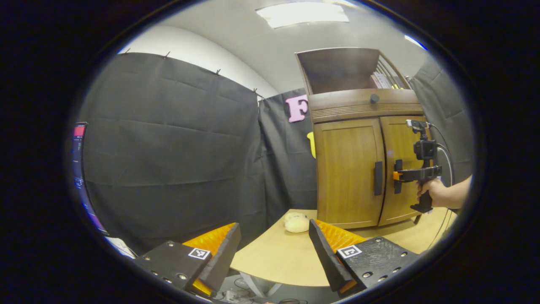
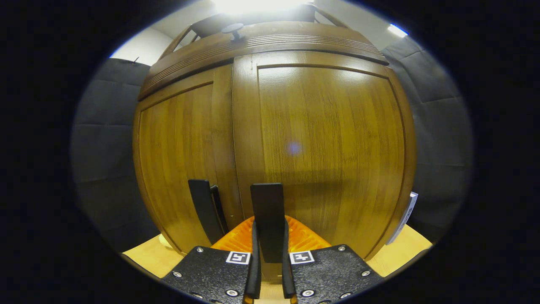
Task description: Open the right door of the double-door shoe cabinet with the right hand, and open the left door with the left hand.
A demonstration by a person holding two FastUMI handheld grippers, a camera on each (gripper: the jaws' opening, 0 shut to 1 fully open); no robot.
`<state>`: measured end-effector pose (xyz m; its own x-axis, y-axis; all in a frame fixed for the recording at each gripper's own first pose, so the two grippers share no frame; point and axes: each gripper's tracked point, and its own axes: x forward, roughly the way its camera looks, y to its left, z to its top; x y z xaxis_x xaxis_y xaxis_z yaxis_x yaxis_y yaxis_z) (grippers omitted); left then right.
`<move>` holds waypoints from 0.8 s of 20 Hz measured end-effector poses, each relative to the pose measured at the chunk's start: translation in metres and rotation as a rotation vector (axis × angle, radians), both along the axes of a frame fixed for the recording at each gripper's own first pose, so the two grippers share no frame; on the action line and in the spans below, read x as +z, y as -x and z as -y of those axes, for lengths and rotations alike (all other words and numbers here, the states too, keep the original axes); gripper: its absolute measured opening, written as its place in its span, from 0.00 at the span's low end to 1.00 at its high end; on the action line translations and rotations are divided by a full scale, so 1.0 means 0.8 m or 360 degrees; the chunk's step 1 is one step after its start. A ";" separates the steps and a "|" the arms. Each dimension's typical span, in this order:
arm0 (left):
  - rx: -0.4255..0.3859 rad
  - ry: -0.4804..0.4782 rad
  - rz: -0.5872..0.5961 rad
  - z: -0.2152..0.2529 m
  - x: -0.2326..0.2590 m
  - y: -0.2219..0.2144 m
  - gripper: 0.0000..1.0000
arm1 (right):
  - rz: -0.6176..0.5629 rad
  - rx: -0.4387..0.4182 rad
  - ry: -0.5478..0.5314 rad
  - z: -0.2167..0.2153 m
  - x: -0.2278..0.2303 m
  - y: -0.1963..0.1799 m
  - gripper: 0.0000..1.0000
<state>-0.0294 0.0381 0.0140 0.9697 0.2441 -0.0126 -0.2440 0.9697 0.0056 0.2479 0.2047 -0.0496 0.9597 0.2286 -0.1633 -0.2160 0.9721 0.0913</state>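
Shoe cabinet [image 1: 363, 169], a brown wooden double-door unit, is seen standing at the far side of the pale wooden bench [image 1: 274, 257], with both doors judged closed, so neither opening is done. The right door [image 2: 329, 156] is being engaged: the right claw [image 2: 268, 270] is closed together on the dark vertical bar handle of the right door [image 2: 267, 219], both fingers pressed against its sides. In the left gripper view that claw is shown at the handle, held by a person's hand [image 1: 434, 192]. The left claw [image 1: 274, 249] is held spread apart, well away from the left door [image 1: 348, 169] and its dark handle [image 1: 378, 178]. Both pulls are left to be made.
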 end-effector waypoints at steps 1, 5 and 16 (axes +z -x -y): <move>-0.0015 0.0001 0.0003 0.001 0.000 0.000 0.93 | 0.0000 0.0013 -0.0009 0.001 0.001 0.005 0.19; -0.0086 0.0006 0.0008 0.003 0.004 -0.004 0.93 | 0.0010 0.0057 0.0000 0.008 0.004 0.028 0.19; -0.0278 -0.0003 0.0040 0.011 0.014 -0.014 0.93 | 0.0017 0.0104 0.0008 0.038 0.011 0.090 0.19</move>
